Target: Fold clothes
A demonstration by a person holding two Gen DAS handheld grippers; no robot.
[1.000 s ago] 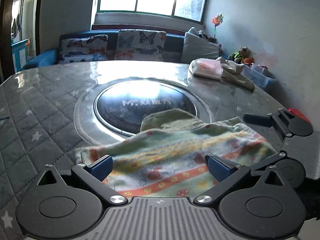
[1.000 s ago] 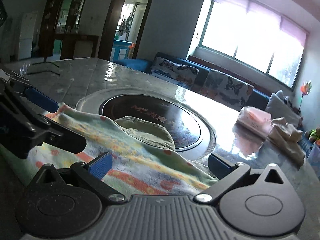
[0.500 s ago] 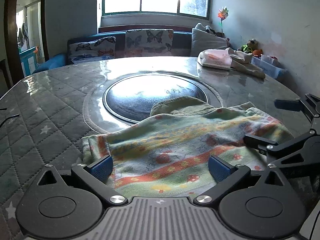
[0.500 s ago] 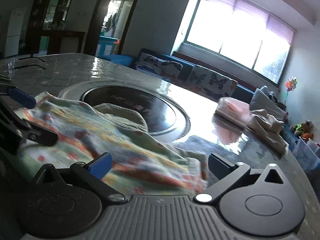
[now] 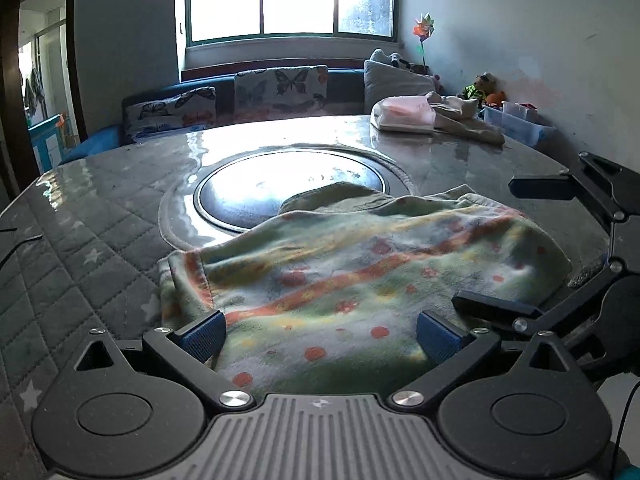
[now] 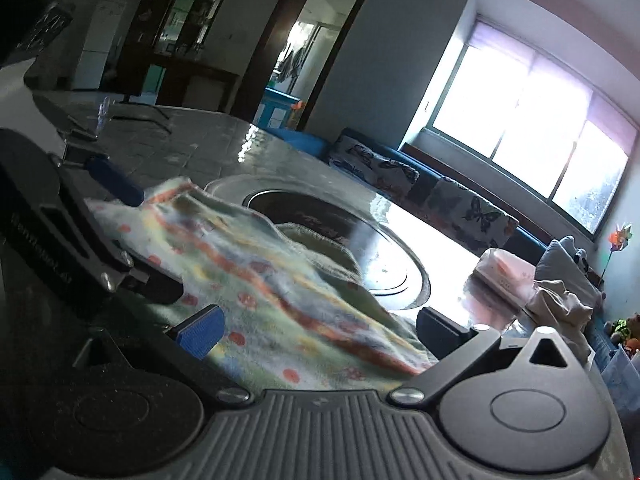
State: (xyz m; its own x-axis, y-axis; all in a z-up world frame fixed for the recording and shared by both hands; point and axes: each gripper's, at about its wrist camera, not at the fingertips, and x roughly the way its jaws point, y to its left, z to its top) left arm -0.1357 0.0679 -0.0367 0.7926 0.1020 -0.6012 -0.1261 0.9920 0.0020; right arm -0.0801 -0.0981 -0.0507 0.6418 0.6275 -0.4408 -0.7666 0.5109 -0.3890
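Observation:
A fleecy green garment (image 5: 352, 272) with orange stripes and red dots lies on the round table (image 5: 100, 200), its far edge over the dark centre disc (image 5: 248, 192). An olive inner layer (image 5: 332, 196) shows at its far edge. My left gripper (image 5: 320, 334) is open, its blue pads either side of the near hem. My right gripper (image 6: 320, 330) is open over the garment (image 6: 280, 280) at its right end. In the left wrist view the right gripper (image 5: 532, 240) shows at the right; in the right wrist view the left gripper (image 6: 116, 232) shows at the left.
A folded pink and cream pile (image 5: 404, 116) and a beige garment (image 5: 468, 120) lie at the table's far right. A sofa with butterfly cushions (image 5: 280, 88) stands under the window. A clear bin (image 5: 516, 124) and toys stand by the right wall. A doorway (image 6: 304, 48) is far left.
Both grippers have pulled back toward the near edge and lifted a little. The garment now lies flatter on the table. The right wrist view has tilted.

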